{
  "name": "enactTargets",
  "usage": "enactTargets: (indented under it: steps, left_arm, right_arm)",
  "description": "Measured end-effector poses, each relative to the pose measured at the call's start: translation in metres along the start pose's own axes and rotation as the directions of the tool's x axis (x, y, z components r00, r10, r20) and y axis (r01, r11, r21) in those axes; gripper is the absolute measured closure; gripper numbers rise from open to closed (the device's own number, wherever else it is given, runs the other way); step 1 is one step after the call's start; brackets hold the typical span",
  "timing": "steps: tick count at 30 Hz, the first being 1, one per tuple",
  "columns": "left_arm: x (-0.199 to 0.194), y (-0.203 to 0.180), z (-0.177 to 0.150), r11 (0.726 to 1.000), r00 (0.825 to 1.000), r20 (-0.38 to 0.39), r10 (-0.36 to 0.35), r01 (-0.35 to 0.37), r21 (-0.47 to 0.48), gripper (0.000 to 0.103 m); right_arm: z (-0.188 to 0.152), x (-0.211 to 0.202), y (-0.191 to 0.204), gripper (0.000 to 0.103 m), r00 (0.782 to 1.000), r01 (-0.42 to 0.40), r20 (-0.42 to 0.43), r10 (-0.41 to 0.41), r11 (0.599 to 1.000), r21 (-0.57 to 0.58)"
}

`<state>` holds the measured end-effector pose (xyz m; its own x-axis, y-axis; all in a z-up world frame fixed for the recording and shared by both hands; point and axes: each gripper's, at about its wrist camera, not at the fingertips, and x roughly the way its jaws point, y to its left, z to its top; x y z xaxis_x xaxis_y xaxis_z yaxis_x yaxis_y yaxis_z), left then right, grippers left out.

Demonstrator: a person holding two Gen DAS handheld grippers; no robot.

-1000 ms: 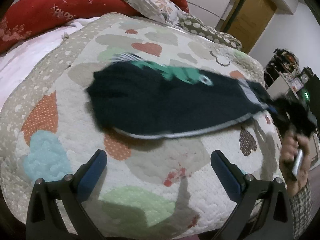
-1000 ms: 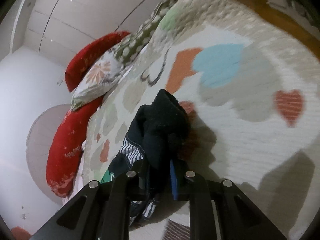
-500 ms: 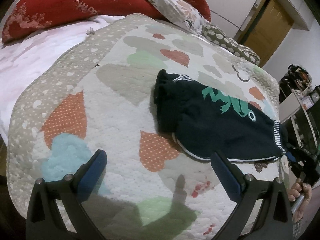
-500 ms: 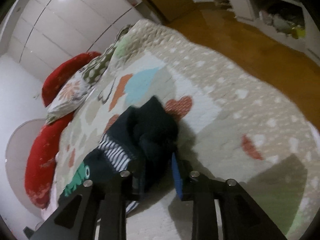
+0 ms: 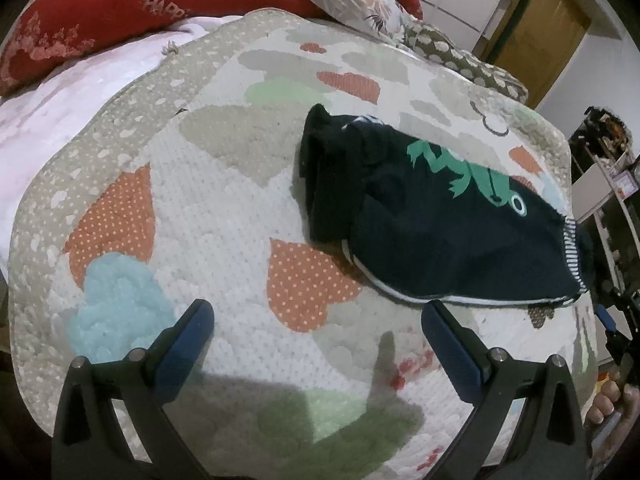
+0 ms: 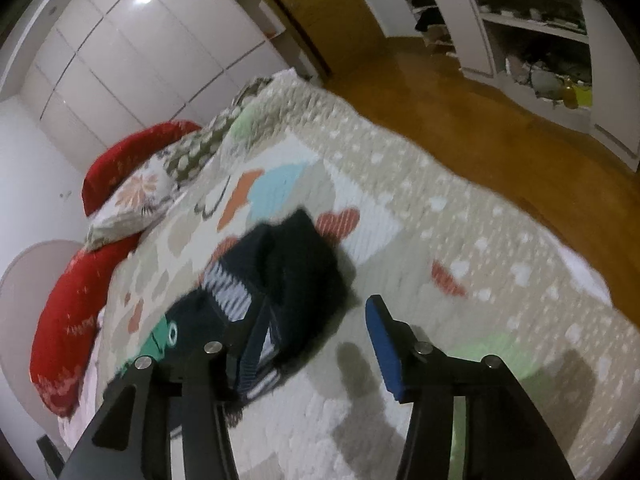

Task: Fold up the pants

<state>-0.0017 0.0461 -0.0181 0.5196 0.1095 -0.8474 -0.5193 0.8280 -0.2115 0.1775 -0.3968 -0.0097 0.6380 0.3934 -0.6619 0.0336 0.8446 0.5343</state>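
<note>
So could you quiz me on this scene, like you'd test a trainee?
1. True or false: the right gripper has its jaws clamped on the pants.
2. Which print is on the pants? A) red star B) green frog C) yellow duck
3. Fill in: the pants lie on a quilt patterned with ____ shapes.

Key:
1. False. Its jaws stand apart, and the dark fabric lies against the left one, ungripped.
2. B. The green frog shows in the left wrist view.
3. Heart. An orange dotted one lies just in front of the pants.
</note>
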Motion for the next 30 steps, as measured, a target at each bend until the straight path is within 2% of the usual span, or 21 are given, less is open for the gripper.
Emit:
enactTargets:
  steps: [5,14,30]
  left_arm:
    - [0.002,-0.007,-0.004,0.999,0.999,-0.001,0.035,-0.035,0.034,0.0]
    - [0.008,-0.012,-0.01,0.997,0.999,-0.018,0.048,-0.047,0.065,0.0]
    - [0.01,-0.022,-0.013,0.993,0.998,-0.015,0.062,-0.06,0.103,0.0]
  right_arm:
    - [-0.022,0.012,0.01,0.047,0.999,-0.008,-0.051,0.006,0.999,-0.032]
    - [-0.054,0.018,0.043,0.042,0.997,0.019,-0.067,-0.031,0.983,-0.183]
    - [-0.077,0.027,0.071,0.041,0.994,0.02,-0.097,-0.051,0.955,-0.297]
